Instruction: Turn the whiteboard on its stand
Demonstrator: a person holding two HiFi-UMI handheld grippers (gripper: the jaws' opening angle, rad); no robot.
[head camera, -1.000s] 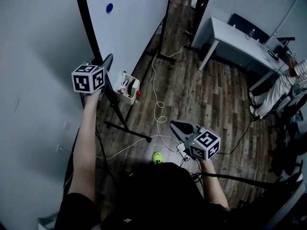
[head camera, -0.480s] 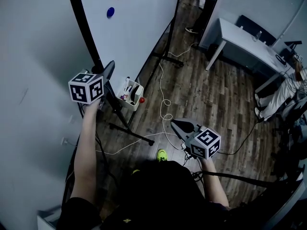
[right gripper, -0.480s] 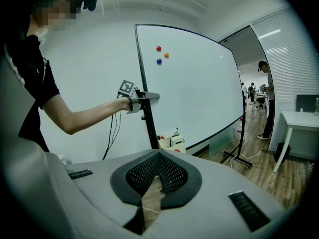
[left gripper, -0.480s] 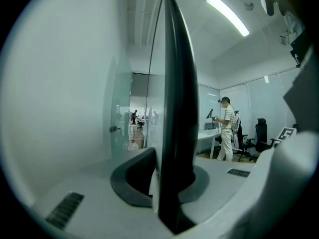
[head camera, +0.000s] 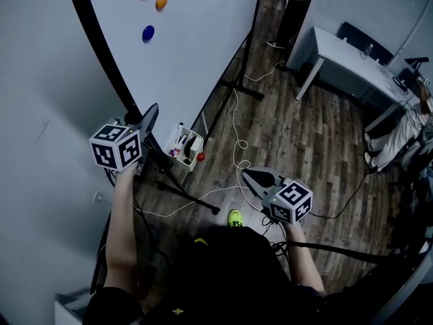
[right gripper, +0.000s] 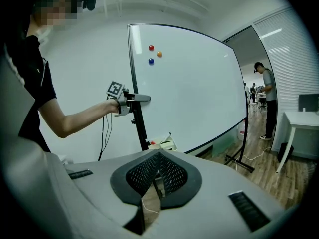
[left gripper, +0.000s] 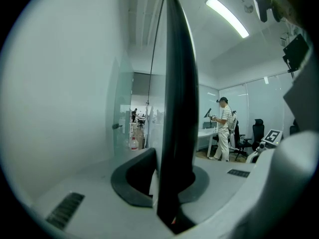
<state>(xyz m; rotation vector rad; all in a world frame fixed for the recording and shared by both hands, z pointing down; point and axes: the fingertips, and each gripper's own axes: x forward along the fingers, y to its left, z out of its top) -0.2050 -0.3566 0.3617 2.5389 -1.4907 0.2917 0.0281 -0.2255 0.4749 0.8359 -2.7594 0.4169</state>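
The whiteboard (head camera: 196, 39) is white with a black frame and carries red, orange and blue magnets (head camera: 147, 32). It stands on a black wheeled stand (head camera: 183, 189). My left gripper (head camera: 150, 114) is shut on the board's near black frame edge (left gripper: 174, 108), which runs upright between the jaws in the left gripper view. In the right gripper view the board (right gripper: 194, 93) shows face-on, with the left gripper (right gripper: 133, 98) clamped to its left edge. My right gripper (head camera: 247, 175) hangs low over the floor, away from the board. It (right gripper: 158, 156) is shut, with nothing between its pads.
A small marker tray (head camera: 184, 144) hangs under the board. A white cable (head camera: 237, 141) snakes over the wood floor to the far stand foot (head camera: 240, 87). A grey wall (head camera: 40, 80) is close on the left. A white desk (head camera: 352, 59) and a person (right gripper: 266, 98) are to the right.
The left gripper has moved down and left in the head view, still gripping the frame edge, and the board now leans further across the view. The right gripper has barely moved.
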